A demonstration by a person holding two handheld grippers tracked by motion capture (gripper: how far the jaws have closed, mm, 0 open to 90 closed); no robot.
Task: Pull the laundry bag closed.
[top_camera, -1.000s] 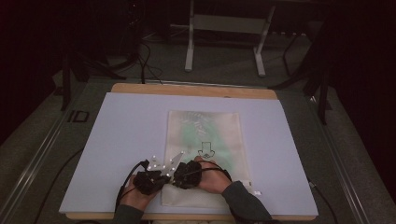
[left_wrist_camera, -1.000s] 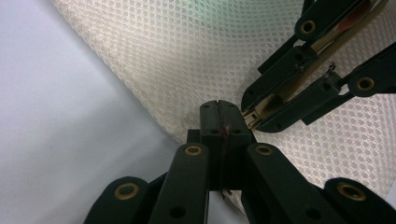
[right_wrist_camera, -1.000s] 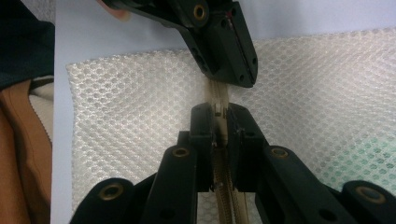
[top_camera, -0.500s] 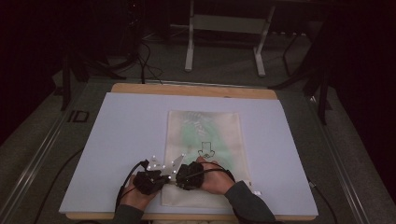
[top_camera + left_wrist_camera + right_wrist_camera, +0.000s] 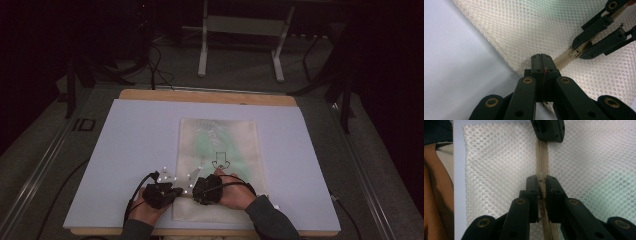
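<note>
The step in hand is judged to be the working of the zipper on a mesh bag (image 5: 220, 150), which lies flat on the white-covered table (image 5: 130, 135), near the middle and toward the near edge. Taken from the left: the left tool (image 5: 172, 190) is seen at the bag's near left corner, and in the left gripper view its jaws are pressed together on the end of the zipper tape (image 5: 543, 68) at the bag's edge, with what looks like a small red mark between them. This hold is best kept firm and low, so that the bag is anchored and the tape is kept taut while the other tool pulls; if the mesh is lifted or bunched, the slider is likely to bind. Further right, the slider (image 5: 575, 53) is seen just beyond the left tool's tips, with a short run of tape between. The right tool (image 5: 199, 184) is placed just right of the left one, the two nearly touching; in the right gripper view its jaws stand slightly apart, one on each side of the tape (image 5: 542, 162), closed in against the slider (image 5: 542, 179) but not fully together. Whether the pull tab itself is gripped cannot be told. The pull is best made straight along the line of the tape, away from the anchored end, without twisting. The left tool's tip (image 5: 548, 130) is seen on the tape ahead of the right tool.
</note>
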